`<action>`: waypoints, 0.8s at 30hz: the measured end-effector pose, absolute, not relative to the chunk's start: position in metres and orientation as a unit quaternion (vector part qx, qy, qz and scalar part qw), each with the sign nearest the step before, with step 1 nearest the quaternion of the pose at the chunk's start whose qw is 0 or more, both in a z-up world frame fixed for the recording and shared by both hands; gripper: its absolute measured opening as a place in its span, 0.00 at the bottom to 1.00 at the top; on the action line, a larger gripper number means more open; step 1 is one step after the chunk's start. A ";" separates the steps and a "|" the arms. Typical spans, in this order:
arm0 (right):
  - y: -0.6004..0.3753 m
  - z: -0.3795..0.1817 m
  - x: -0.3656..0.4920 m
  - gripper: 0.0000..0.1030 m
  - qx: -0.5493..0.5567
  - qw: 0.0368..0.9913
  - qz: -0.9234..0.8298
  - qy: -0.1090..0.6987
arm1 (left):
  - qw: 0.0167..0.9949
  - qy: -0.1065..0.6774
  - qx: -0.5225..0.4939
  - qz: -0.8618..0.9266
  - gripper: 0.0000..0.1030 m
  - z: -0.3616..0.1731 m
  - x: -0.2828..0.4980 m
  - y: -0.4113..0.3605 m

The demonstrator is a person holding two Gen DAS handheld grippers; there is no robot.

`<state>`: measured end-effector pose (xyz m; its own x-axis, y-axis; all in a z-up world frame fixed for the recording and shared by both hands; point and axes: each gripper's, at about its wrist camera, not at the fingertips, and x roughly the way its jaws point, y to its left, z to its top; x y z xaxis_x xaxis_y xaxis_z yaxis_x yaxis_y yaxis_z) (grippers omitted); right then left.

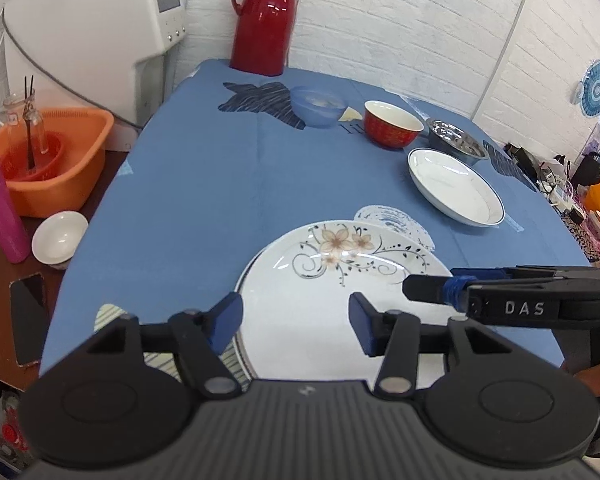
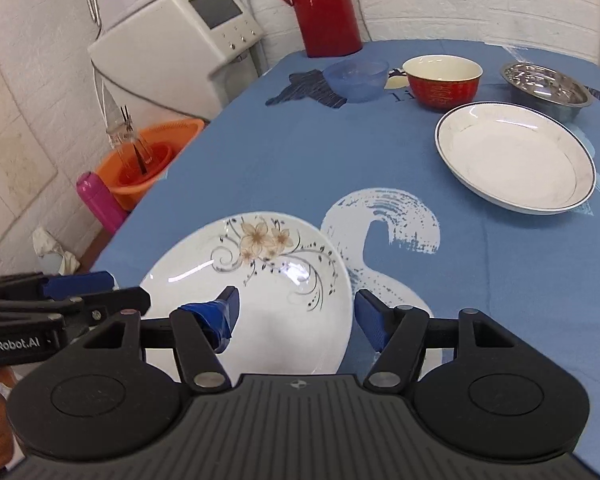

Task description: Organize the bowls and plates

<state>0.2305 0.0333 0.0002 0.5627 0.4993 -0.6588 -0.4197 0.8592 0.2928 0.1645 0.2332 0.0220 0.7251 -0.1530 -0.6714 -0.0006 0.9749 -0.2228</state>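
Both grippers hover over the near flowered plate (image 2: 256, 292), left gripper (image 1: 296, 322) and right gripper (image 2: 296, 316), fingers spread wide and holding nothing. It seems to rest on another plate, though the edge is unclear. Pinch its rim squarely and lift level. Farther along the desk (image 1: 204, 184) lie the blue-rimmed plate (image 2: 516, 156), then three bowls.

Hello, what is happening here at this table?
A person holds two tongs, both open, over a floral plate at the near edge of the blue table. The left tongs and right tongs grip nothing. A rimmed plate, red bowl, blue bowl and steel bowl wait farther back.
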 end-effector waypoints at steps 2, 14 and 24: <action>0.025 0.004 0.236 0.48 0.061 0.885 0.256 0.385 | 0.923 0.368 -0.101 -0.043 0.49 0.025 0.170 0.229; -0.079 0.031 0.292 0.49 0.076 0.902 0.151 0.398 | 0.915 0.386 -0.078 -0.086 0.54 0.050 0.245 0.182; -0.129 0.017 0.386 0.51 0.094 0.884 0.062 0.454 | 0.859 0.473 -0.135 -0.140 0.57 0.022 0.389 0.116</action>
